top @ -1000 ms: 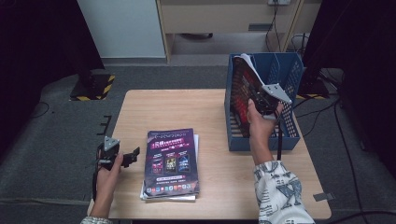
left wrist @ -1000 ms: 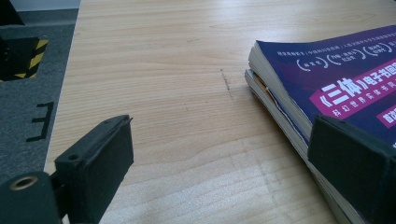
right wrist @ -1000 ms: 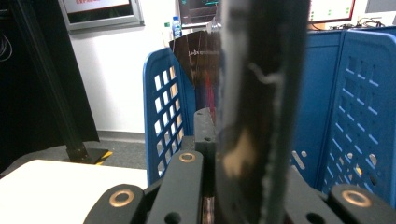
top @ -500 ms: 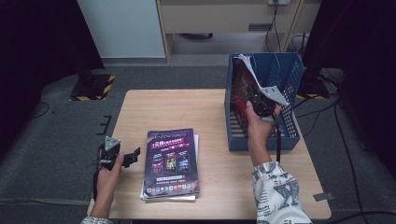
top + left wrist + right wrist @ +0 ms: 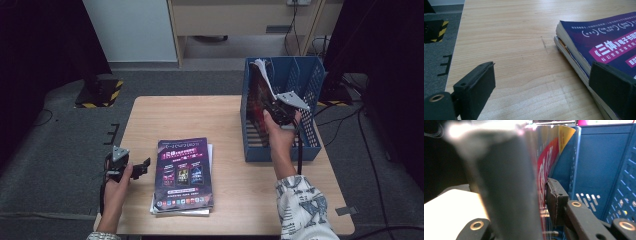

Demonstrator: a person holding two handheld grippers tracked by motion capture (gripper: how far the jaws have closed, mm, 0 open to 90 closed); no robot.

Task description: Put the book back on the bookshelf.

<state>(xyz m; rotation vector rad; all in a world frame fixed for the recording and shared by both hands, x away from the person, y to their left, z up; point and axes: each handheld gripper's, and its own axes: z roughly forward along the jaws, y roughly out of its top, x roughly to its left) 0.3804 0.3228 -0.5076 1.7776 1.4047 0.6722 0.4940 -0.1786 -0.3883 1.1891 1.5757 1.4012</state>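
Note:
A stack of purple-covered magazines [image 5: 184, 172] lies flat on the wooden table [image 5: 225, 120], left of centre. My left gripper [image 5: 136, 169] stands open just left of the stack; in the left gripper view [image 5: 544, 87] bare wood shows between its jaws and the stack's edge [image 5: 584, 45] lies by the right jaw. My right gripper [image 5: 278, 107] is shut on a dark red magazine [image 5: 259, 95] standing on edge in the blue mesh crate [image 5: 280, 150]. Close up, the magazine [image 5: 506, 182] is a blurred spine pinched in my right gripper [image 5: 534, 195], with the crate's walls [image 5: 599, 157] behind.
The crate sits at the table's right rear corner. Grey carpet surrounds the table, with a yellow-and-black striped base [image 5: 100, 92] off the back left, a white panel and a wooden cabinet [image 5: 240, 20] behind. Cables [image 5: 370, 150] trail on the floor at right.
My right gripper has shifted a little with the magazine, which now stands more upright against the crate's left side. The left gripper has stayed put.

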